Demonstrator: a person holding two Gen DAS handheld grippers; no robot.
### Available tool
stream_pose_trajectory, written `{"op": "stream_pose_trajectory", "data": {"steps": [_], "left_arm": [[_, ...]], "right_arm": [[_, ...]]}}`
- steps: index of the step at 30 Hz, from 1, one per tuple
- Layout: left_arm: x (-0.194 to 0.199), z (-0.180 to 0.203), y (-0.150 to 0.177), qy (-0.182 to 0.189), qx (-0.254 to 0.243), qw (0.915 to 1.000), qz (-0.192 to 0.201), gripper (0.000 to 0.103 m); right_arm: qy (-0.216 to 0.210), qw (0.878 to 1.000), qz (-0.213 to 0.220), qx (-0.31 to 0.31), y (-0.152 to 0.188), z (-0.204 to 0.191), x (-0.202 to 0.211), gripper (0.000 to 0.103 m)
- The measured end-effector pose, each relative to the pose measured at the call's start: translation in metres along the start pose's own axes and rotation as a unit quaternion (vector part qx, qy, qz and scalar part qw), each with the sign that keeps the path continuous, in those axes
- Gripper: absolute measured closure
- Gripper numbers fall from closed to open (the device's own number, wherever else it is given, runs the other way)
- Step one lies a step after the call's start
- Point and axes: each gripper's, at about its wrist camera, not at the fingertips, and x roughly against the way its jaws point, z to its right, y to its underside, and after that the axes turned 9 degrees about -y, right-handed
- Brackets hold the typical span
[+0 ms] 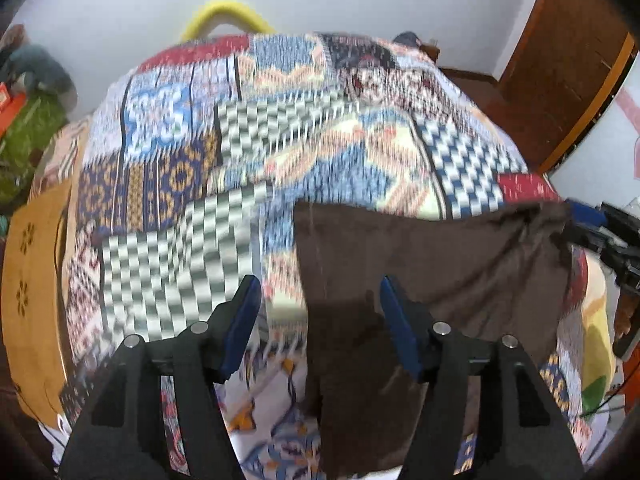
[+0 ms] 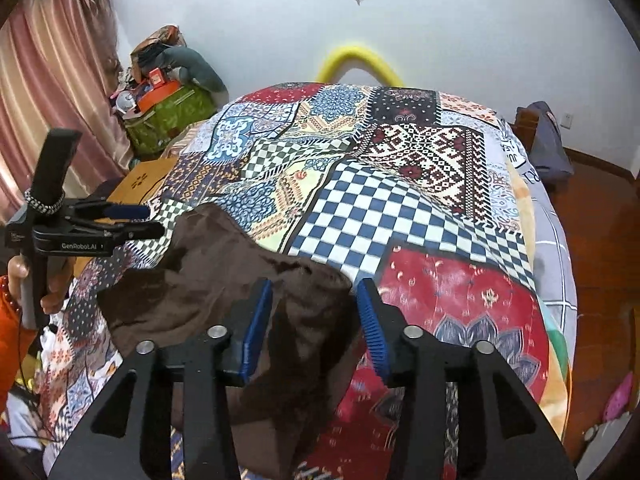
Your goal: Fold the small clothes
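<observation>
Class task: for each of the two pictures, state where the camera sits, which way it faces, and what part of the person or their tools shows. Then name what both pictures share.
Left wrist view: sits on the left tongs, facing down-forward over the brown fabric garment on the patchwork bedspread; the right tongs peek in at the right edge.
Right wrist view: sits on the right tongs, facing across the bed; the left tongs and holding hand show at left.
Shared: garment, bedspread, yellow curved tube.

matt brown cloth, patterned cotton bedspread
</observation>
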Motion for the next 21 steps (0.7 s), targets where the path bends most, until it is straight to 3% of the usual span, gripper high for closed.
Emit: {"op": "stream_pose_trajectory", "data": {"steps": [4,7,9,10,17,21], "left_arm": [[-0.005,0.001,0.029,0.004,0.007,0.9998,-0.019,0.043],[-0.004,0.006,0.046,0.035,-0.001,0.9990,-0.029,0.080],[-0.003,0.013,0.050,0.033,-0.009,0.9989,-0.031,0.087],[-0.001,0.016,0.051,0.023,-0.015,0.9993,-0.026,0.095],[0.037,0.023,0.027,-0.028,-0.021,0.9970,0.069,0.095],[0.023,0.025,0.006,-0.050,-0.020,0.9957,0.076,0.095]], "right_arm": [[-0.006,1.000,-0.013,-0.009,0.020,-0.004,0.000,0.060],[-0.011,1.000,-0.020,-0.021,0.031,-0.002,-0.002,0.060],[-0.012,0.999,-0.018,-0.026,0.034,-0.001,-0.003,0.060],[-0.014,0.999,-0.016,-0.033,0.035,0.001,-0.003,0.060],[-0.004,0.999,0.007,-0.036,0.032,0.001,0.000,0.060],[0.005,0.999,0.011,-0.030,0.030,0.002,-0.004,0.060]]}}
